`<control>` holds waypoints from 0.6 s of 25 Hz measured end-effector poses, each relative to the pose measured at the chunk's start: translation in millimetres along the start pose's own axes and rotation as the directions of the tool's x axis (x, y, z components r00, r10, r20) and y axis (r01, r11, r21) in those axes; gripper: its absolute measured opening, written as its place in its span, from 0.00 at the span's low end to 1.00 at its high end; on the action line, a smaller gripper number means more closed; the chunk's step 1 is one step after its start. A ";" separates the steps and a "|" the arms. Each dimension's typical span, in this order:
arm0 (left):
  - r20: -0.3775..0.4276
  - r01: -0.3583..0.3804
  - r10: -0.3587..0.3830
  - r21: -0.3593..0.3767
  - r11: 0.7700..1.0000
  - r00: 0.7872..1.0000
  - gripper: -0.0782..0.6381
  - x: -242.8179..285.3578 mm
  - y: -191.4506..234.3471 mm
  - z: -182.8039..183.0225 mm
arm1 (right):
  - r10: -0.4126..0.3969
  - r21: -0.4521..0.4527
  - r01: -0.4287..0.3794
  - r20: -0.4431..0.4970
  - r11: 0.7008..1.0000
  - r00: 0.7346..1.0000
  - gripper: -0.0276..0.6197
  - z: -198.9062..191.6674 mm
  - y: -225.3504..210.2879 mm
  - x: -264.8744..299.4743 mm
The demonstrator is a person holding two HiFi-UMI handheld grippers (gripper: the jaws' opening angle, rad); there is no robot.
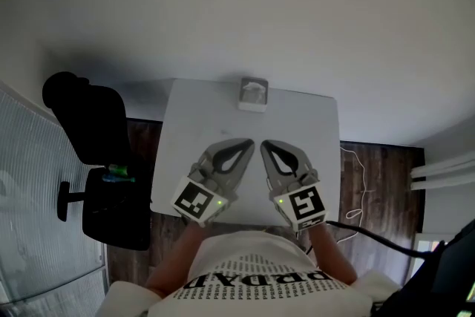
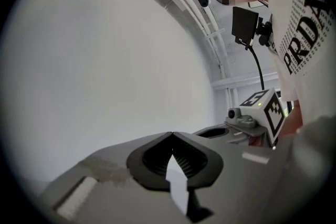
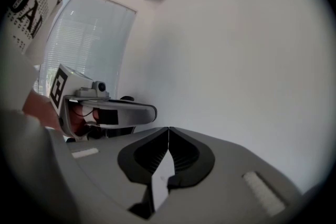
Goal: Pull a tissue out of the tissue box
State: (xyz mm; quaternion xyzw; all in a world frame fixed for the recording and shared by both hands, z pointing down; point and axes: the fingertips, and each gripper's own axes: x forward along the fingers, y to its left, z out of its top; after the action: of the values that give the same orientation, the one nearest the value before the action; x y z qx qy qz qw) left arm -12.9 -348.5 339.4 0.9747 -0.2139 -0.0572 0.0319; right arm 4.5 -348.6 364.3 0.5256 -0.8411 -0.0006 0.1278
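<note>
A small white tissue box [image 1: 253, 94] with a tissue sticking out of its top stands at the far edge of the white table [image 1: 185, 130]. Both grippers hover over the near half of the table, well short of the box. My left gripper [image 1: 249, 145] has its jaws meeting at the tips [image 2: 171, 134] with nothing between them. My right gripper [image 1: 265, 145] is likewise shut and empty [image 3: 168, 128]. The two point toward each other's tips, side by side. Each gripper view faces the bare white wall and shows the other gripper at its edge; the tissue box is in neither.
A black office chair [image 1: 100, 159] stands at the table's left side. A thin cable [image 1: 358, 185] lies on the dark wood floor to the right. Window blinds [image 3: 89, 50] are on the left. The person's white printed shirt [image 1: 252, 282] fills the near edge.
</note>
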 end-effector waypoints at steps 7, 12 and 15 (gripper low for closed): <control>-0.018 -0.006 0.006 -0.018 1.000 1.000 0.10 4.5 8.5 -11.5 | 0.012 -0.005 -0.013 -0.012 1.000 1.000 0.06 -4.5 -5.2 9.7; -0.022 -0.012 0.012 -0.011 1.000 1.000 0.10 17.4 5.9 -10.2 | 0.020 0.010 -0.020 -0.006 1.000 1.000 0.06 -7.4 -18.8 9.3; -0.024 -0.023 0.022 -0.010 1.000 0.999 0.10 19.9 7.6 -9.7 | 0.029 0.007 -0.029 0.007 1.000 1.000 0.06 -5.2 -21.7 10.4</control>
State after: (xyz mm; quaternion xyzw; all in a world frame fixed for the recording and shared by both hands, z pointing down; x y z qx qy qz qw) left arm 3.1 -363.4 347.8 0.9726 -0.2242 -0.0464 0.0399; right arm 20.6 -366.8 368.5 0.5139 -0.8490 0.0024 0.1231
